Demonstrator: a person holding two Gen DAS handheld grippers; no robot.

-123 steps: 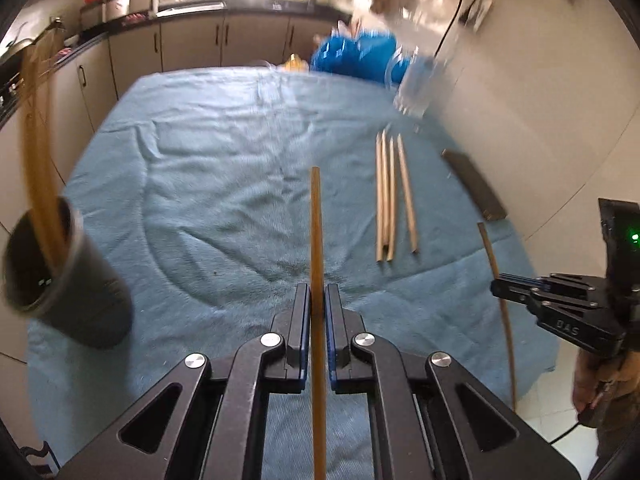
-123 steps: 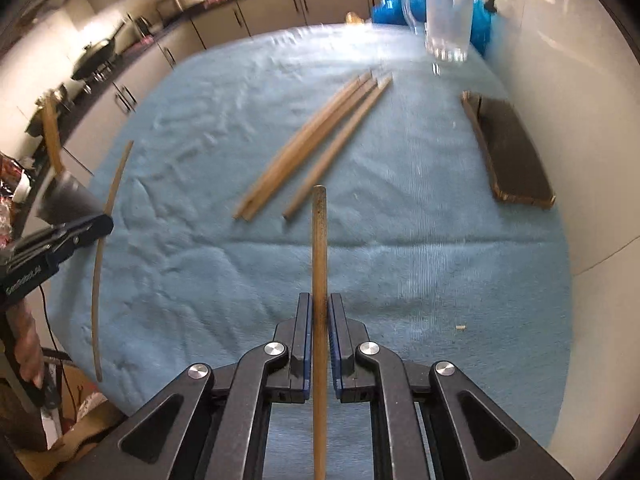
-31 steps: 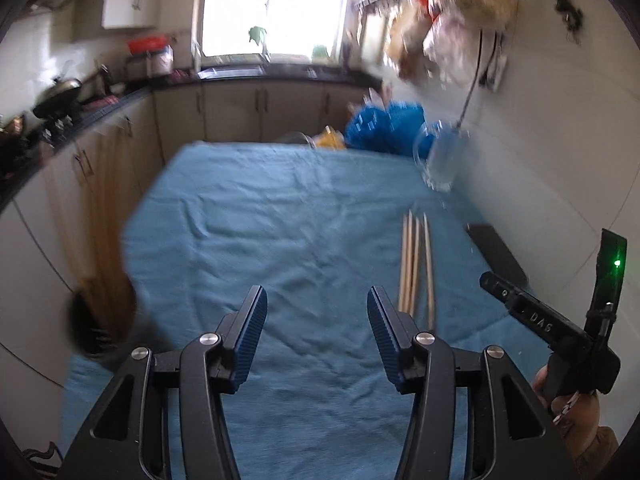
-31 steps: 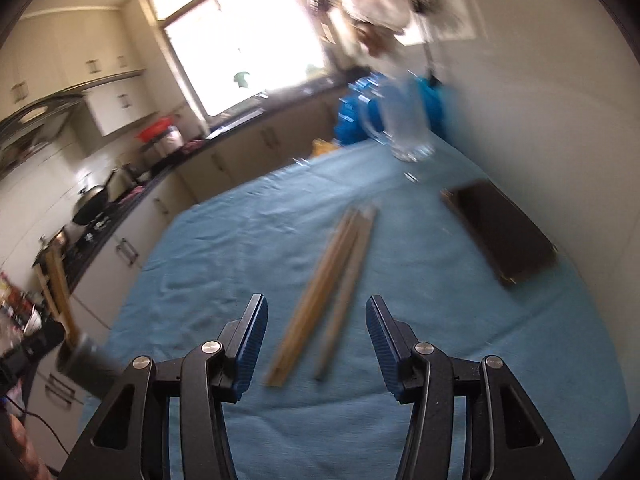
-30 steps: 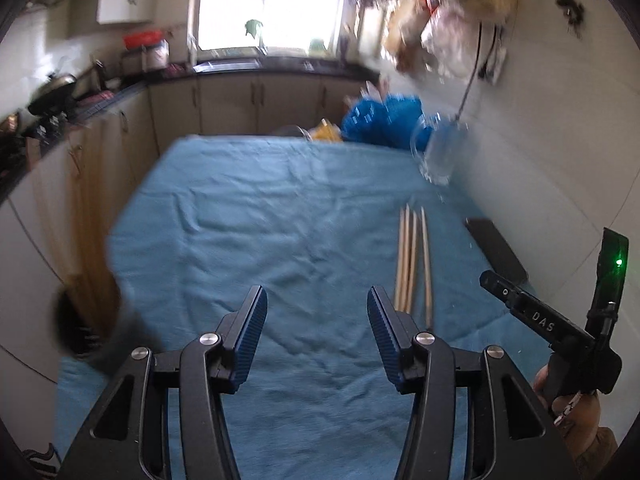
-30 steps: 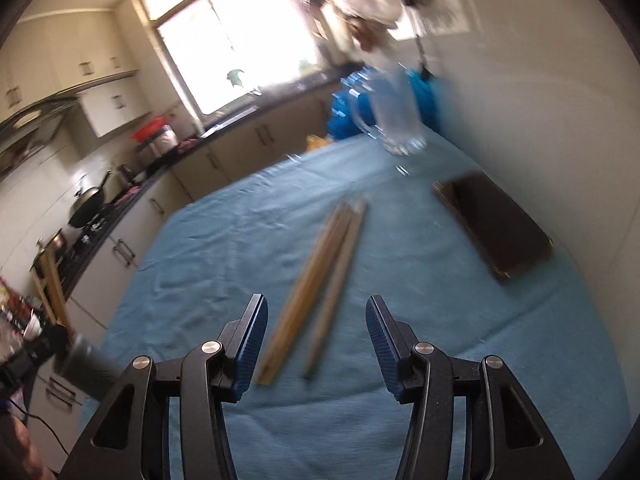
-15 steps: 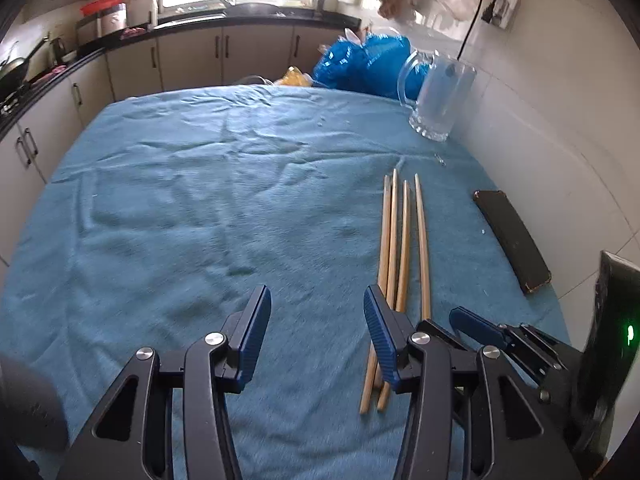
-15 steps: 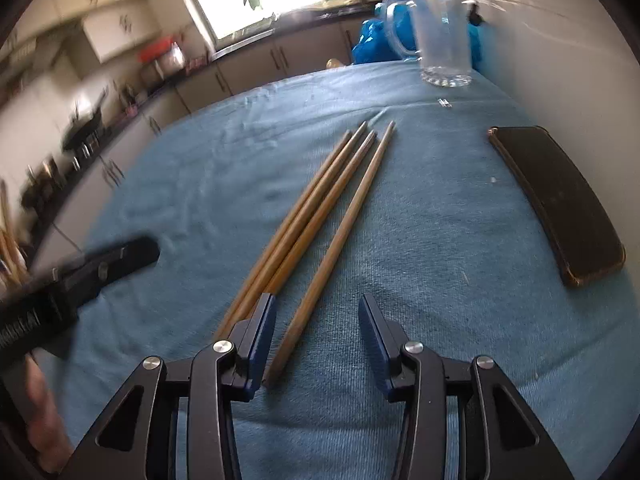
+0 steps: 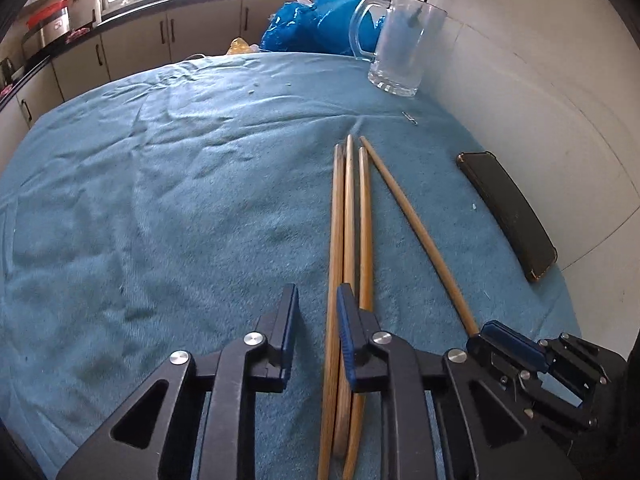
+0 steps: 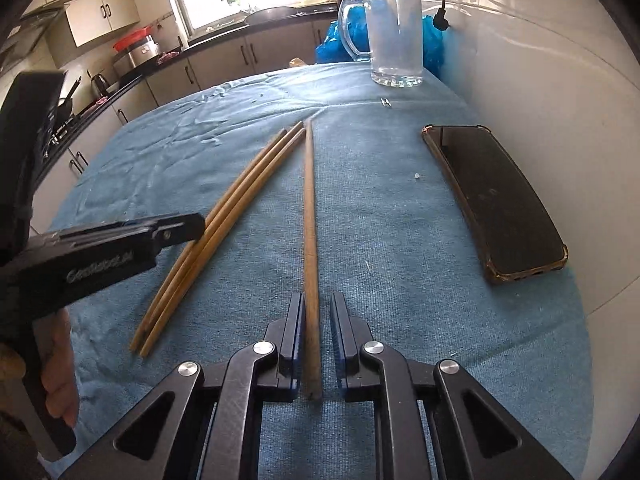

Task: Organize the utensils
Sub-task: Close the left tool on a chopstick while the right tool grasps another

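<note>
Several wooden chopsticks lie on the blue cloth [image 9: 160,208]. A bundle of three [image 9: 348,216] lies side by side; a fourth chopstick [image 9: 416,228] lies apart to their right. My left gripper [image 9: 316,320] is open and low on the cloth, with the leftmost chopstick of the bundle [image 9: 335,264] between its fingers. My right gripper [image 10: 316,332] is open, its fingers on either side of the near end of the single chopstick [image 10: 309,216]. The bundle also shows in the right wrist view [image 10: 224,216].
A glass mug [image 9: 400,56] stands at the far right by the wall. A dark phone [image 10: 496,196] lies along the right edge of the cloth. Blue bags [image 9: 316,24] sit behind the table. Kitchen cabinets run along the left and back.
Both grippers have come down and forward to the chopsticks. Each now has a chopstick between its fingers, and the jaws have narrowed. The dark cup with chopsticks has left the view.
</note>
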